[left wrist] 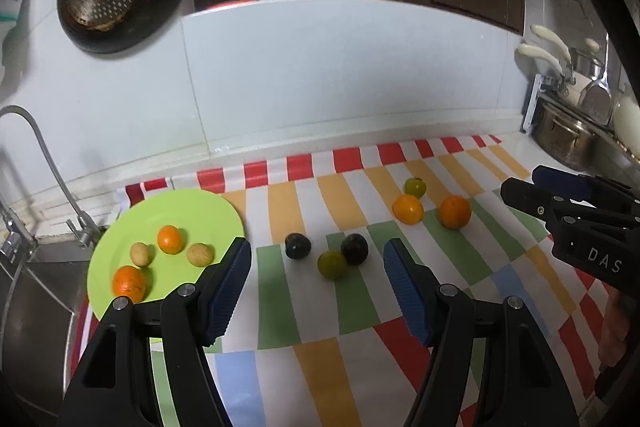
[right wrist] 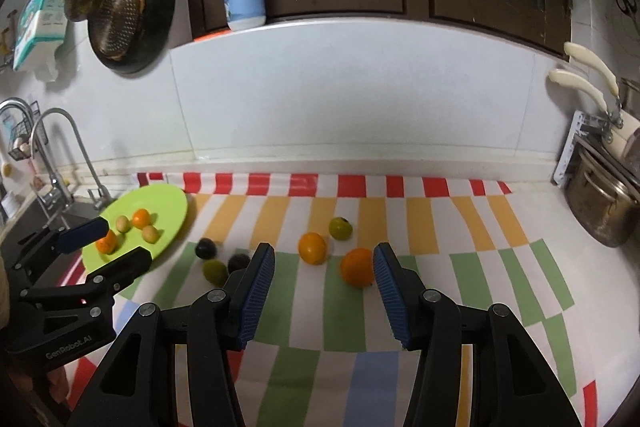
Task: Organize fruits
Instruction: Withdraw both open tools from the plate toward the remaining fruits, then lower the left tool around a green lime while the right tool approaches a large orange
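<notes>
On the counter, a striped cloth (left wrist: 360,327) carries the fruit. Near its left edge, beside the sink (left wrist: 36,307), a green plate (left wrist: 192,207) holds two oranges (left wrist: 129,282) (left wrist: 171,239) and two pale yellowish fruits (left wrist: 141,254) (left wrist: 200,255). Toward the middle of the cloth lie two dark fruits (left wrist: 298,245) (left wrist: 354,248) with a green fruit (left wrist: 332,265) between them, close together. Further right, nearer the back edge, sit a yellow-orange fruit (left wrist: 408,209), a larger orange (left wrist: 455,212) and another green fruit (left wrist: 415,187). The left gripper (left wrist: 318,255) hangs over the dark pair with jaws released, gripping nothing. The right gripper (right wrist: 324,259) is likewise released and empty above the cloth, its right pad just beside the larger orange.
</notes>
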The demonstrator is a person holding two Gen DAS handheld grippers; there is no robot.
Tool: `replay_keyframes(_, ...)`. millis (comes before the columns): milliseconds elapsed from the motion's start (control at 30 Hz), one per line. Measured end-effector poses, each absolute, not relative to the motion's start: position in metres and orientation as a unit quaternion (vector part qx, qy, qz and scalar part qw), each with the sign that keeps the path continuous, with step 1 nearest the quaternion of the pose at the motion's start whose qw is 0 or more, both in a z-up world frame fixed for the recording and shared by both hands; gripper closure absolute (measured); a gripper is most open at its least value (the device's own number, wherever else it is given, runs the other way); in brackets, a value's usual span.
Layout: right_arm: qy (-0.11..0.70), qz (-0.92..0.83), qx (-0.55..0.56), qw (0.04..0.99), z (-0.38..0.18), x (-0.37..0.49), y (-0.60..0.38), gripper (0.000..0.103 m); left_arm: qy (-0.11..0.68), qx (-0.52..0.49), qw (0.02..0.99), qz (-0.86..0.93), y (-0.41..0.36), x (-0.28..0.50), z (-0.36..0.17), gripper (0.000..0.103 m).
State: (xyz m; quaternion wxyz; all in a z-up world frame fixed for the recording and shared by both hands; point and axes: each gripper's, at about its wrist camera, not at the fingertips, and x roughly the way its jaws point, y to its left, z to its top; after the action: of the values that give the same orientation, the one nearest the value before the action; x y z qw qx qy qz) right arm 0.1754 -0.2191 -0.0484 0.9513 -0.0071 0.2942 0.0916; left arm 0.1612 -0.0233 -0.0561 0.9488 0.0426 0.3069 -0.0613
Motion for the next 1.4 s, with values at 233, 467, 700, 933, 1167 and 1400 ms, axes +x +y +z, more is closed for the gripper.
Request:
replay_keyframes(233,0.317,0.081,0.001,0.945,-0.067,0.189,-0.226,0.051,0.330,0.051,0.940,-0.065,-0.028,0.175,-0.076,0.035)
replay_keyframes(467,0.346,0.071,0.002,0.936,-0.089,0.207,-0.231,0.051,0.355,0.058,0.931,-0.071,-0.031,0.191,-0.096,0.039)
replay_keyframes(700,0.365,0.065,-0.002,0.929,-0.108,0.225,-0.230,0.051,0.371,0.059,0.924,-0.071,-0.030,0.206,-0.111,0.045)
replay_keyframes(933,0.375,0.060,0.001,0.925,-0.121,0.239,-0.232,0.051,0.381,0.061,0.919,-0.081,-0.033,0.218,-0.121,0.052)
replay_keyframes(1167,0.389,0.059,0.010,0.919,-0.132,0.251,-0.232,0.051,0.398,0.057,0.911,-0.093,-0.035,0.231,-0.129,0.060)
replay_keyframes(1400,0.400,0.061,0.021,0.914,-0.141,0.261,-0.231,0.051,0.413,0.044,0.903,-0.105,-0.036,0.237,-0.132,0.072)
